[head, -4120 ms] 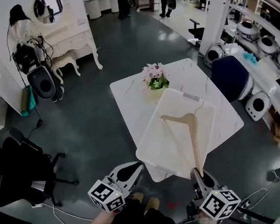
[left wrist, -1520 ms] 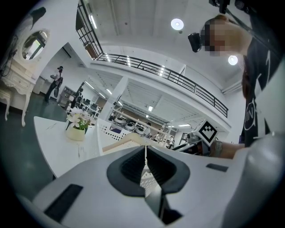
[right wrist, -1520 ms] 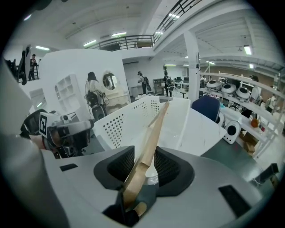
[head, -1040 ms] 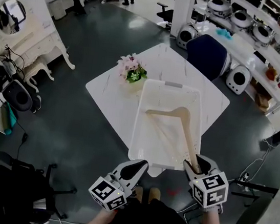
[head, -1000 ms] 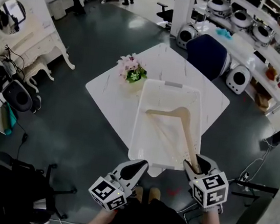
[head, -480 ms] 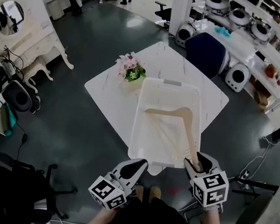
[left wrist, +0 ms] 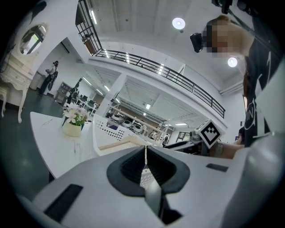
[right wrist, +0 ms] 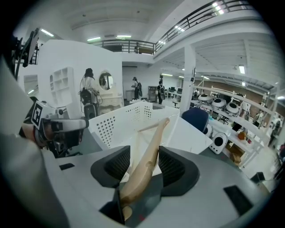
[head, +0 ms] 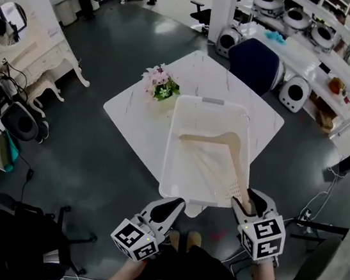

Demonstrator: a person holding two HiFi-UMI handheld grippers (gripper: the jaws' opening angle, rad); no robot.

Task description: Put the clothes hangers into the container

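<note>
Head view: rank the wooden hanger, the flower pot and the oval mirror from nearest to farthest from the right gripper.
From the right gripper, jaws opening:
1. Wooden hanger, its end between the jaws, inside the container.
2. Flower pot, on the table, beyond the container's left side.
3. Oval mirror, far left of the room.

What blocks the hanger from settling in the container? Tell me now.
Nothing visible. The hanger lies in the container, only its near end between the right tongs, whose jaws are opening, pads off the wood.
</note>
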